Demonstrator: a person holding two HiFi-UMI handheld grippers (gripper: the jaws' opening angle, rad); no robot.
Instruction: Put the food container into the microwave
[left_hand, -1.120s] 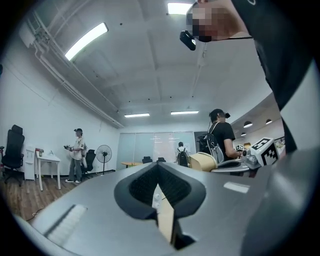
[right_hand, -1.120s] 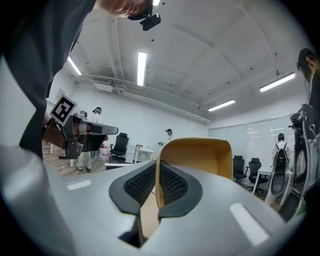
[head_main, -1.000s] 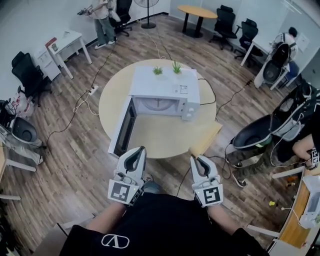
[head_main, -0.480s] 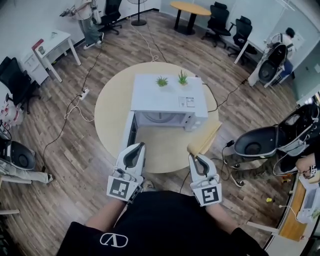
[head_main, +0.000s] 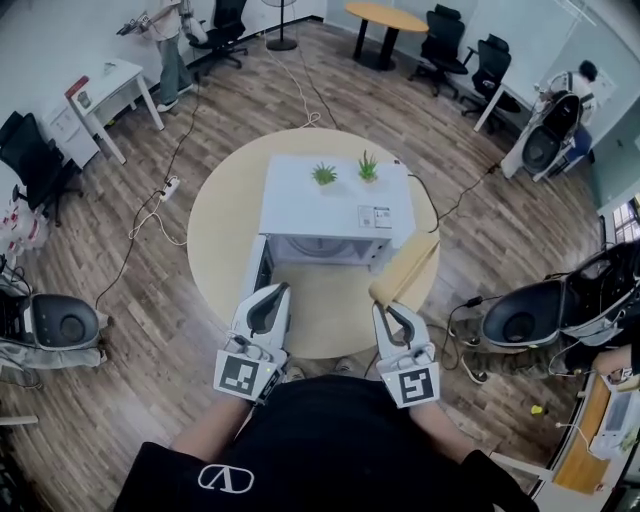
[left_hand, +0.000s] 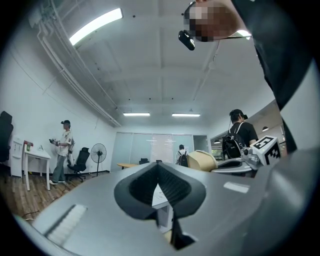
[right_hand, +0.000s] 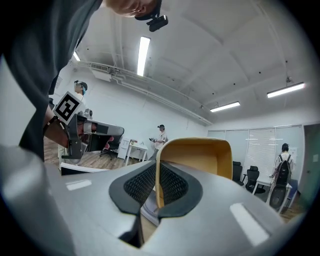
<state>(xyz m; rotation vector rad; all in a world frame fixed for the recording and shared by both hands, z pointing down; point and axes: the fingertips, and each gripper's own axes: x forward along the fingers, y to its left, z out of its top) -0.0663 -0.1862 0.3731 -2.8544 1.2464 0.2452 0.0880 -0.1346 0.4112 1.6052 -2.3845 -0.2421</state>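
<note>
Right claw: my right gripper (right_hand: 157, 186) is clenched on the food container (right_hand: 200, 156); one thin tan wall of it stands pinched between the two ribbed pads (right_hand: 175, 186).
Container pose: in the right gripper view its open side faces me, and the rounded rim rises above the jaws.
Left claw: my left gripper (left_hand: 159, 172) is closed with nothing in it; the dark pads (left_hand: 176, 187) meet along one line.
Through the left jaws: I see a slice of the white microwave (left_hand: 161, 200) below the pads.
Both grippers from above: in the head view they sit side by side in front of my chest, well apart, each with its marker cube (head_main: 243, 377) nearest me.
Container place: in the head view it reaches forward from the right gripper over the near right edge of the round table (head_main: 222, 215), just beside the microwave's front right corner. It is outside the oven. I cannot tell whether it touches the casing.
Microwave: it stands on the middle of the table with its front towards me and its cavity (head_main: 318, 250) exposed.
Door: the door (head_main: 259, 272) is swung open on the left side, just ahead of my left gripper's tips.
On top: two small green plants (head_main: 323, 175) stand near the back edge, and a label (head_main: 375, 216) lies near the front right.
Room: a wood floor (head_main: 150, 300) with cables, office chairs and other tables.
</note>
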